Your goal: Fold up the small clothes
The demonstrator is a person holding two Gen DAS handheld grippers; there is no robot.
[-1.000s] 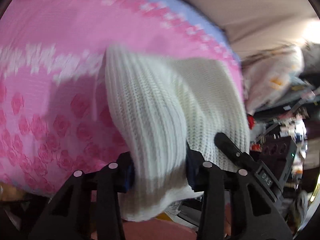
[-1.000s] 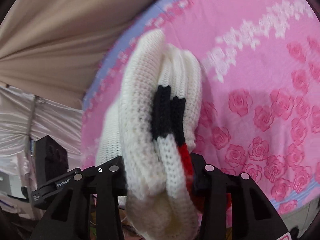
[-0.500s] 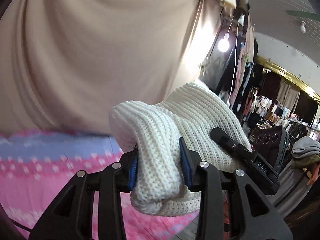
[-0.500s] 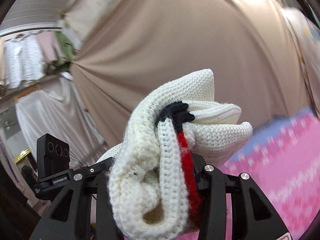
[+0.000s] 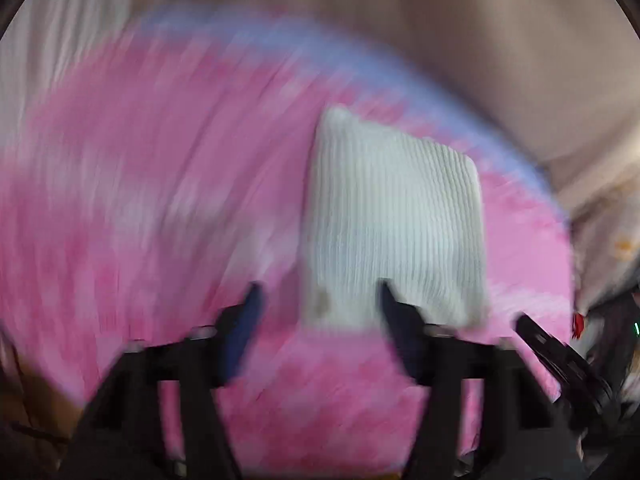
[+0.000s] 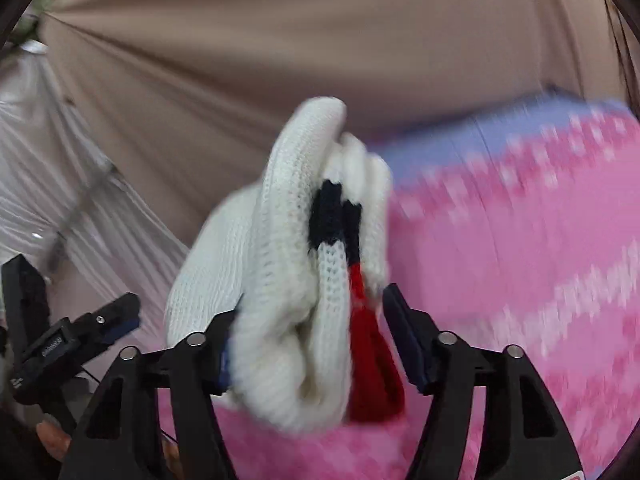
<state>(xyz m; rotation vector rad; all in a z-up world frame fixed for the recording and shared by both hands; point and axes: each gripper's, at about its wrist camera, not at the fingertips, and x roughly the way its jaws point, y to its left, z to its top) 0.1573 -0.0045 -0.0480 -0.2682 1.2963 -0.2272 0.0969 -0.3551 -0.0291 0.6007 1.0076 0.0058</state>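
Observation:
A white knit garment (image 5: 394, 224) lies folded on the pink floral bedspread (image 5: 140, 200) in the blurred left wrist view. My left gripper (image 5: 318, 312) is open and empty just short of its near edge. In the right wrist view the same garment (image 6: 304, 280), white with black and red stripes, sits bunched between my right gripper's (image 6: 312, 304) fingers. The right jaws are wide and the pads look barely in contact with the knit. The left gripper (image 6: 80, 332) shows at the lower left there.
A beige curtain (image 6: 280, 40) hangs behind the bed. White plastic-covered fabric (image 6: 48, 160) hangs at the left. The bedspread has a lilac far border (image 6: 480, 132). Clutter and a patterned pillow (image 5: 604, 232) lie past the bed's right edge.
My left gripper has let go of the white knit and opened; the garment now lies on the bedspread. My right jaws have widened around the bunched edge. Both views swung down toward the bed.

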